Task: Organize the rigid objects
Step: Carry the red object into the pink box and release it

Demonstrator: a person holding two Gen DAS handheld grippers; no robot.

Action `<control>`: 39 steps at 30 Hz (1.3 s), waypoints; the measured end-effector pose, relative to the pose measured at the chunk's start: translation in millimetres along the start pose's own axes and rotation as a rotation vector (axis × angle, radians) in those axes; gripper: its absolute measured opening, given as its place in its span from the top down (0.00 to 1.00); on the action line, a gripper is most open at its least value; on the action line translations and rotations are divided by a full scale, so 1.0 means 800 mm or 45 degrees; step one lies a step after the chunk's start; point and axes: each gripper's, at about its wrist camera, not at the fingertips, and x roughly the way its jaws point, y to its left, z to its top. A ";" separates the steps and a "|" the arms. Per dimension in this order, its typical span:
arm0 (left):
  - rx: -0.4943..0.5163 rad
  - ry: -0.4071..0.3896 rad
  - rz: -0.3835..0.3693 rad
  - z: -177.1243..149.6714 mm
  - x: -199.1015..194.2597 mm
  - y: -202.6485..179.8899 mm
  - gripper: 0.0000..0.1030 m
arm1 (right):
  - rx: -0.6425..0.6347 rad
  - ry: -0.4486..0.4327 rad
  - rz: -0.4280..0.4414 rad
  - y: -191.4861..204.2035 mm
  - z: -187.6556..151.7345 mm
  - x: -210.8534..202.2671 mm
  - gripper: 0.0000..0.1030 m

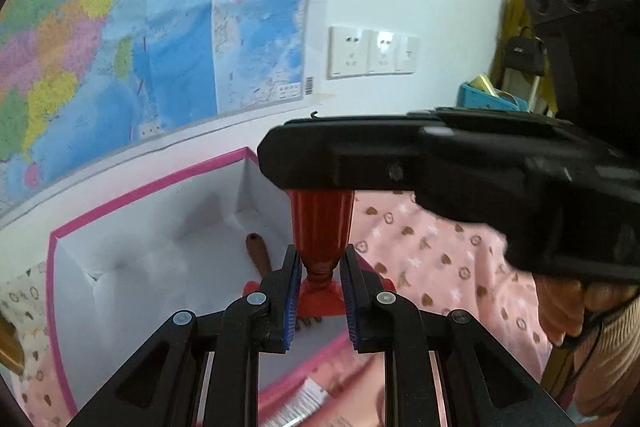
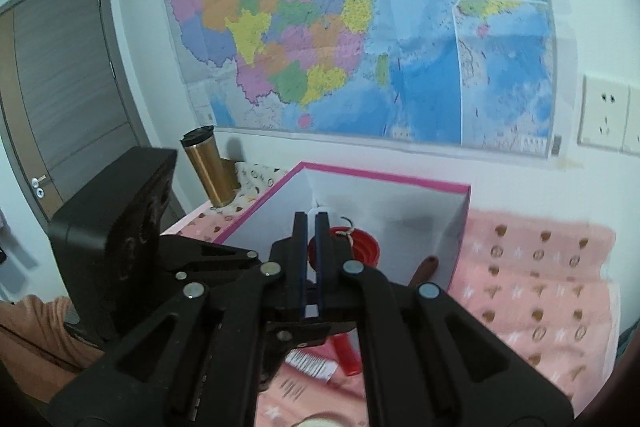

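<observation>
Left tongs (image 1: 320, 287) clamped on upright red goblet-shaped piece (image 1: 321, 227) at its stem, held above the white pink-rimmed box (image 1: 152, 187); right tongs (image 2: 311, 227) pressed together over the same box, nothing visibly between them; box directly below-ahead.

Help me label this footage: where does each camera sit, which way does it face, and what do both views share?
Left wrist: on the left gripper, looking down at a red goblet-shaped piece it clamps over the pink-rimmed box; the right gripper's body and a hand cross the frame.
Right wrist: on the right gripper, shut, facing the box; the other gripper's body and a sleeve show.
Shared: box, wall map, pink cloth.
</observation>
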 end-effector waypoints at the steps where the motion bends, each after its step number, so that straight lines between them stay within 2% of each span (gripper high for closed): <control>1: -0.011 0.012 -0.001 0.002 0.007 0.004 0.82 | 0.006 0.011 0.000 -0.005 0.002 0.006 0.96; 4: -0.039 0.062 0.018 0.003 0.034 0.013 0.82 | 0.022 0.054 -0.017 -0.020 0.001 0.027 0.96; 8: -0.102 0.161 -0.005 -0.005 0.068 0.025 0.82 | 0.047 0.131 -0.034 -0.036 -0.013 0.053 0.96; 14: -0.118 0.293 0.015 -0.024 0.104 0.033 0.79 | 0.119 0.239 -0.073 -0.066 -0.040 0.087 0.96; 19: -0.131 0.309 -0.008 -0.027 0.104 0.037 0.72 | 0.172 0.308 -0.156 -0.091 -0.051 0.105 0.94; 22: -0.125 0.294 0.005 -0.028 0.100 0.038 0.70 | 0.194 0.304 -0.166 -0.095 -0.055 0.104 0.91; 23: -0.129 0.292 0.009 -0.029 0.099 0.038 0.70 | 0.190 0.284 -0.182 -0.094 -0.055 0.099 0.83; 25: -0.133 0.260 0.039 -0.033 0.087 0.039 0.70 | 0.187 0.257 -0.203 -0.092 -0.053 0.092 0.76; 27: -0.132 0.210 0.069 -0.035 0.069 0.040 0.68 | 0.186 0.229 -0.182 -0.086 -0.052 0.081 0.76; 28: -0.128 0.182 0.072 -0.038 0.058 0.040 0.64 | 0.184 0.216 -0.171 -0.082 -0.052 0.075 0.76; 30: -0.126 0.112 0.094 -0.043 0.030 0.042 0.59 | 0.175 0.174 -0.128 -0.070 -0.054 0.058 0.74; 32: -0.135 0.041 0.103 -0.052 0.000 0.046 0.54 | 0.166 0.132 -0.059 -0.056 -0.057 0.041 0.62; 34: -0.155 -0.037 0.132 -0.067 -0.039 0.054 0.49 | 0.142 0.103 0.027 -0.037 -0.063 0.027 0.56; 39: -0.237 -0.108 0.237 -0.106 -0.098 0.080 0.47 | 0.093 0.112 0.192 0.013 -0.084 0.014 0.54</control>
